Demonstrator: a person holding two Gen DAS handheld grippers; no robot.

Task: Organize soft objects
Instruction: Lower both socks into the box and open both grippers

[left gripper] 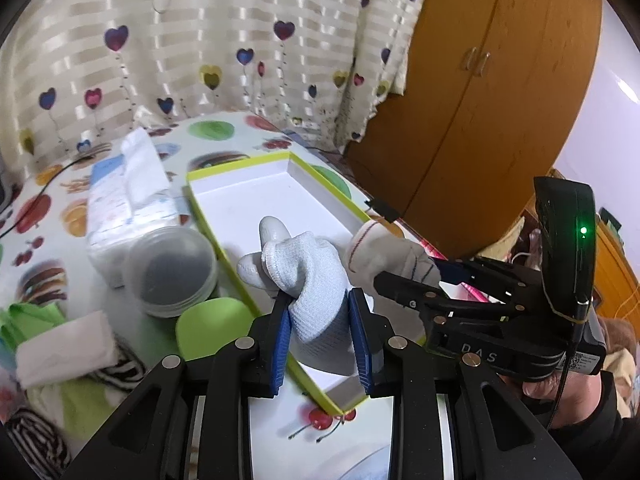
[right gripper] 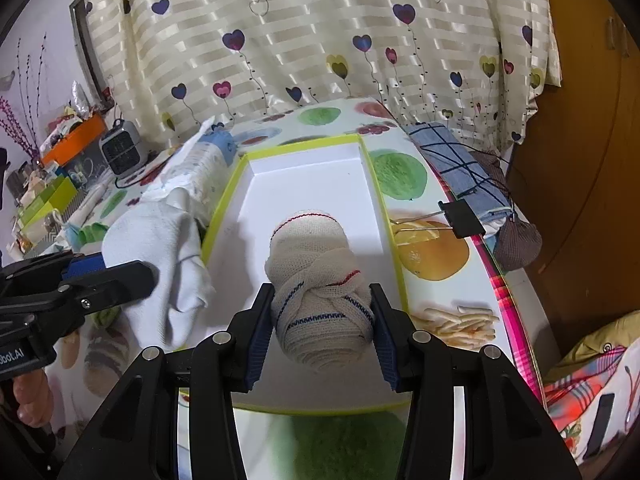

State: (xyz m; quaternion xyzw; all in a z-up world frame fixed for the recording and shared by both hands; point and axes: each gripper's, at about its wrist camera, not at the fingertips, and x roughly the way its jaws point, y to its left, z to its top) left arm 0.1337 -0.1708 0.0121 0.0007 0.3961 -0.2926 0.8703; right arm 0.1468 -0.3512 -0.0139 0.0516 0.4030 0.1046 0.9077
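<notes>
Clutter sits at the far left of the desk (left gripper: pixel 52 216): striped and green cloths, a folded white cloth (left gripper: pixel 64 344), a clear round plastic tub with a dark bottom (left gripper: pixel 172 272) and a soft pack of tissues (left gripper: pixel 128 196), all left outside the box, presumably waiting to be sorted. Next comes the left gripper (left gripper: pixel 320 328), its blue pads pressed on the cuff end of a pale grey knitted work glove with coated fingertips (left gripper: pixel 308 276); it grips the glove by the cuff so the fingers hang forward over the shallow white cardboard box with a lime-green rim (left gripper: pixel 240 168), probably so they land inside first. In the right wrist view that glove droops over the box's left rim. Further right, the right gripper (right gripper: pixel 322 328) is clamped on a rolled bundle of cream knitted gloves with blue and red stitching (right gripper: pixel 316 280), held low over the white floor of the box near its front, apparently to be set down there. A black binder clip (right gripper: pixel 460 218) and a blue checked cloth (right gripper: pixel 452 164) lie right of the box on the desk.
</notes>
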